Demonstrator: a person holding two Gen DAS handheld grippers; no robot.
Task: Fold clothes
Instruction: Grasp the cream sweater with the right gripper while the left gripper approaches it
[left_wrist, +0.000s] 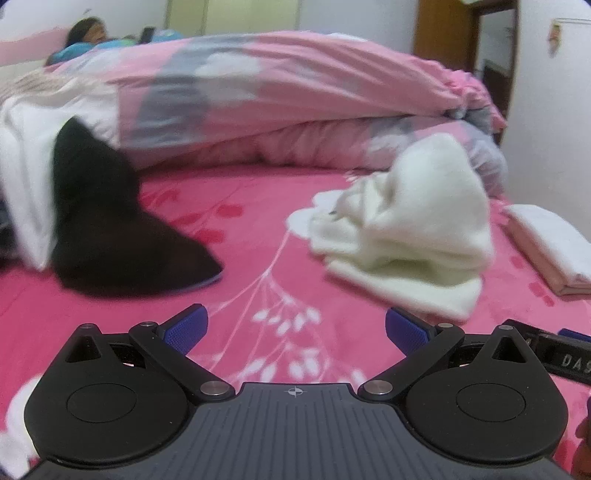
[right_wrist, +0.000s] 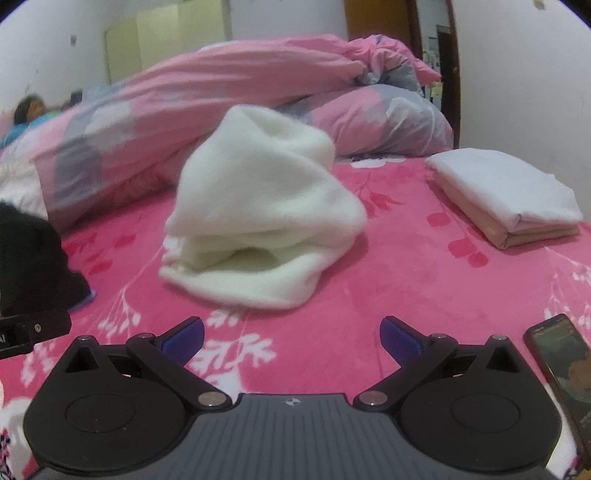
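Note:
A crumpled white fleece garment (left_wrist: 406, 229) lies in a heap on the pink floral bed sheet (left_wrist: 258, 229); in the right wrist view it (right_wrist: 258, 214) sits straight ahead. A black garment (left_wrist: 103, 221) lies bunched at the left; its edge shows in the right wrist view (right_wrist: 33, 258). My left gripper (left_wrist: 295, 328) is open and empty, low over the sheet between the two garments. My right gripper (right_wrist: 291, 336) is open and empty, just short of the white garment.
A folded stack of white and beige cloth (right_wrist: 506, 195) sits at the right. A pink and grey duvet (right_wrist: 221, 99) is piled across the back of the bed. A phone (right_wrist: 561, 362) lies at the near right. A person (left_wrist: 88, 33) lies at the far left.

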